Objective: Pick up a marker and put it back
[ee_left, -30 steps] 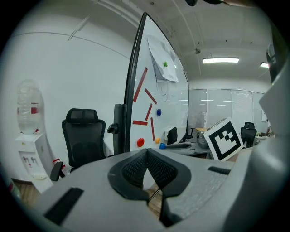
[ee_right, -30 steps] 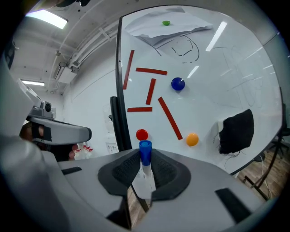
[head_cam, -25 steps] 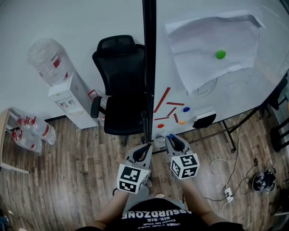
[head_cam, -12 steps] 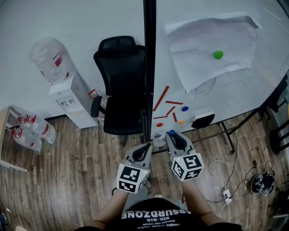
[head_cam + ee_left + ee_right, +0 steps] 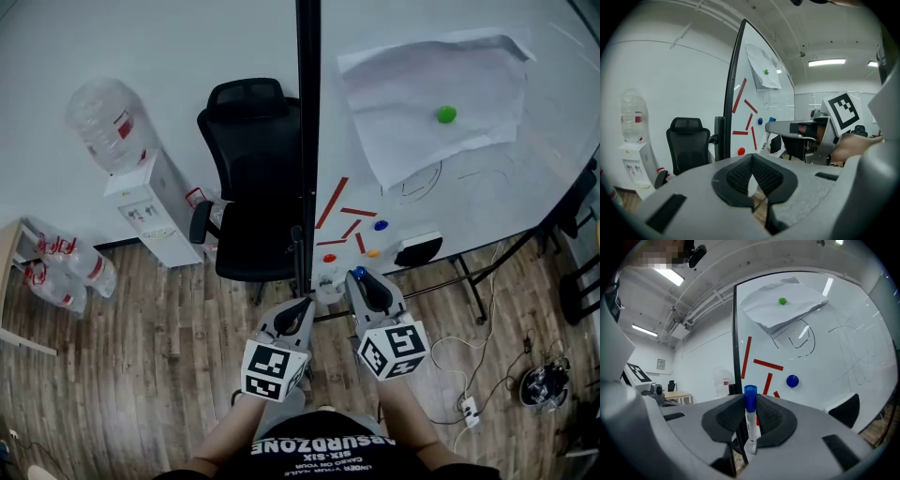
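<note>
While right gripper (image 5: 362, 281) stays clamped on blue-capped marker (image 5: 750, 420), it edges slightly rightward | left gripper (image 5: 302, 310) unmoved, closed, empty.

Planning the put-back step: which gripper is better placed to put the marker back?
Right. The right gripper is clamped on the blue-capped marker and faces the whiteboard; the left gripper has its jaws together, holding nothing.

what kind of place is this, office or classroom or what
Probably an office or meeting room: a big whiteboard with magnets and a sheet of paper on it, a black swivel office chair beside it, and a water dispenser.
</note>
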`<action>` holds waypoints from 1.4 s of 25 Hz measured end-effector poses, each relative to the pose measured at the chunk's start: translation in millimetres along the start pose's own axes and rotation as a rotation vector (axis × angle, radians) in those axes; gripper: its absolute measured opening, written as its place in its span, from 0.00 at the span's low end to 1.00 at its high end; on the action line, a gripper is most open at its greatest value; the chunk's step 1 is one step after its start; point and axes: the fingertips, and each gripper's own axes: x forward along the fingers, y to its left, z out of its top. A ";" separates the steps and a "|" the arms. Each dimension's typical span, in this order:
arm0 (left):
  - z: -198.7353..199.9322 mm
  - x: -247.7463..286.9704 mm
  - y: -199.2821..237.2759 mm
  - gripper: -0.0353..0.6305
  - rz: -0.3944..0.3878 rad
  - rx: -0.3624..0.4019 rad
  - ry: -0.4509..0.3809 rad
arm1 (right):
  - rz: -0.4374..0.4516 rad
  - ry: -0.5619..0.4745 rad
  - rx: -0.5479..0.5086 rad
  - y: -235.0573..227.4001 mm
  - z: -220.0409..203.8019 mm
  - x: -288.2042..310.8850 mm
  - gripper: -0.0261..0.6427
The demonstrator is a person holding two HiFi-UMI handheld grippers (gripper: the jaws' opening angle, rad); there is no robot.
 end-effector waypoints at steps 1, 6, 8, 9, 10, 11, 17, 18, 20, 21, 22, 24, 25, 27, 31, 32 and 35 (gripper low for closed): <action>-0.4 -0.4 -0.9 0.06 0.001 0.000 0.000 | 0.001 -0.004 -0.001 0.2 1.5 -1.4 0.14; -1.9 -3.5 -7.4 0.06 0.003 0.002 -0.001 | 0.010 -0.011 -0.005 2.2 4.1 -8.2 0.14; -1.8 -5.9 -10.1 0.06 0.005 0.003 -0.001 | 0.013 -0.012 -0.003 3.2 4.5 -11.6 0.14; -1.6 -7.3 -11.3 0.06 0.006 0.003 -0.002 | 0.014 -0.013 -0.002 3.8 4.7 -13.5 0.14; -1.3 -8.7 -12.4 0.06 0.009 0.004 -0.003 | 0.015 -0.014 -0.001 4.3 5.0 -15.6 0.14; -0.9 -10.2 -13.8 0.06 0.012 0.005 -0.004 | 0.016 -0.015 0.000 4.7 5.3 -17.8 0.14; -3.6 -18.4 -24.3 0.06 0.019 0.004 -0.003 | 0.025 -0.015 0.001 7.4 4.0 -32.6 0.14; -4.2 -19.8 -25.9 0.06 0.021 0.004 -0.003 | 0.026 -0.013 0.001 8.1 3.2 -35.2 0.14; -5.3 -22.3 -29.3 0.06 0.024 0.004 -0.004 | 0.028 -0.010 0.002 9.1 1.6 -40.7 0.14; -5.9 -23.5 -31.2 0.06 0.025 0.004 -0.003 | 0.028 -0.008 0.002 9.3 0.7 -43.5 0.14; -6.5 -24.6 -33.4 0.06 0.025 0.003 -0.003 | 0.028 -0.007 0.003 9.6 0.0 -46.3 0.14; -7.8 -27.1 -38.2 0.06 0.023 0.001 -0.002 | 0.028 -0.004 0.003 10.3 -1.6 -52.0 0.14; -8.3 -28.4 -40.6 0.06 0.023 0.000 -0.003 | 0.028 -0.003 0.003 10.9 -2.3 -54.8 0.14; -9.6 -31.2 -45.4 0.06 0.022 -0.003 -0.005 | 0.029 0.000 0.002 12.5 -4.0 -60.4 0.14; -12.6 -38.2 -53.9 0.06 0.024 -0.007 -0.006 | 0.035 0.007 0.004 17.8 -7.8 -71.1 0.14; -13.7 -40.2 -55.8 0.06 0.025 -0.009 -0.006 | 0.038 0.008 0.004 19.4 -8.7 -73.6 0.13; -17.5 -45.5 -62.1 0.06 0.030 -0.014 -0.003 | 0.046 0.016 0.004 23.1 -12.3 -81.4 0.14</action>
